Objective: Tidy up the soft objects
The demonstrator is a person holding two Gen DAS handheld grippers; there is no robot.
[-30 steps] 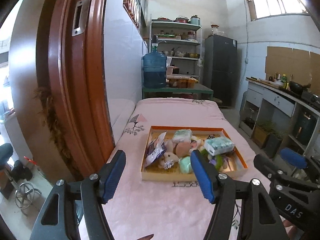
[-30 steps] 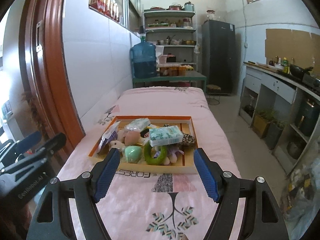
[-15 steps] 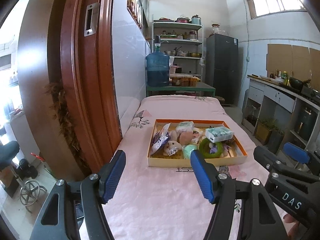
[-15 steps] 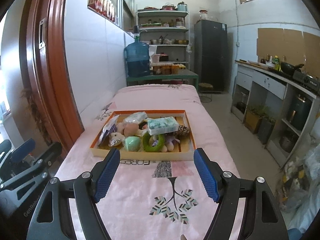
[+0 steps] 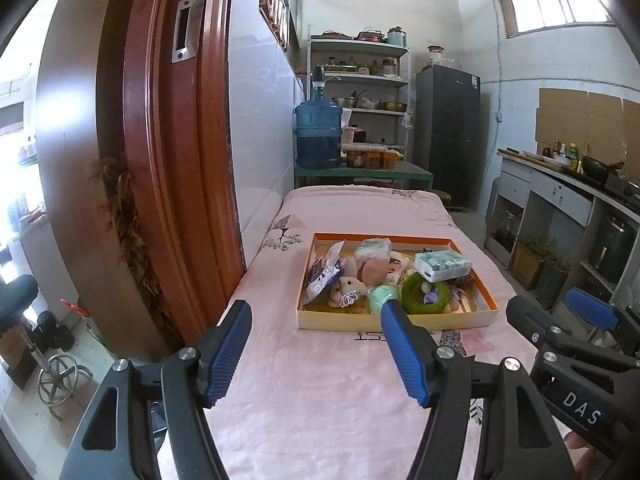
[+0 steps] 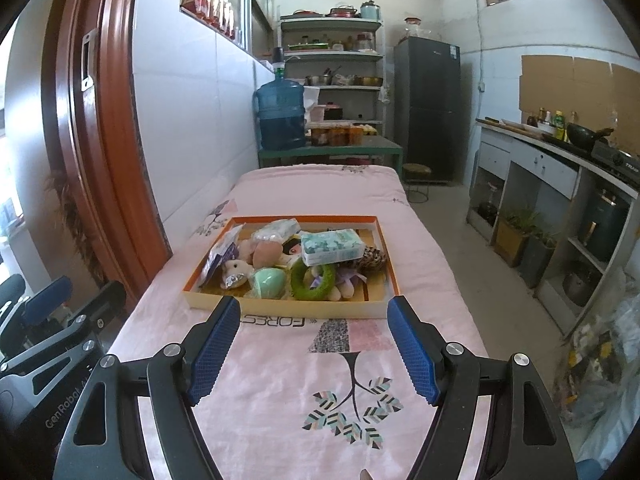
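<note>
An orange-rimmed cardboard tray (image 5: 396, 323) (image 6: 304, 309) sits on a pink bedspread. It holds soft things: a green ring (image 5: 425, 292) (image 6: 313, 279), a mint sponge (image 5: 383, 295) (image 6: 269, 282), a small plush bear (image 5: 347, 291) (image 6: 236, 270), a teal tissue pack (image 5: 442, 265) (image 6: 332, 246) and a foil bag (image 5: 325, 274). My left gripper (image 5: 316, 344) is open and empty, short of the tray. My right gripper (image 6: 314, 340) is open and empty, just before the tray's near wall.
The pink bed (image 6: 320, 368) runs along a tiled wall. A brown door frame (image 5: 160, 160) stands left. A blue water jug (image 5: 318, 136) and shelves stand beyond the bed. A counter with pots (image 6: 560, 152) lines the right wall.
Both grippers have pulled back from the tray, then the left drifted a little closer again. Both stayed open and empty.
</note>
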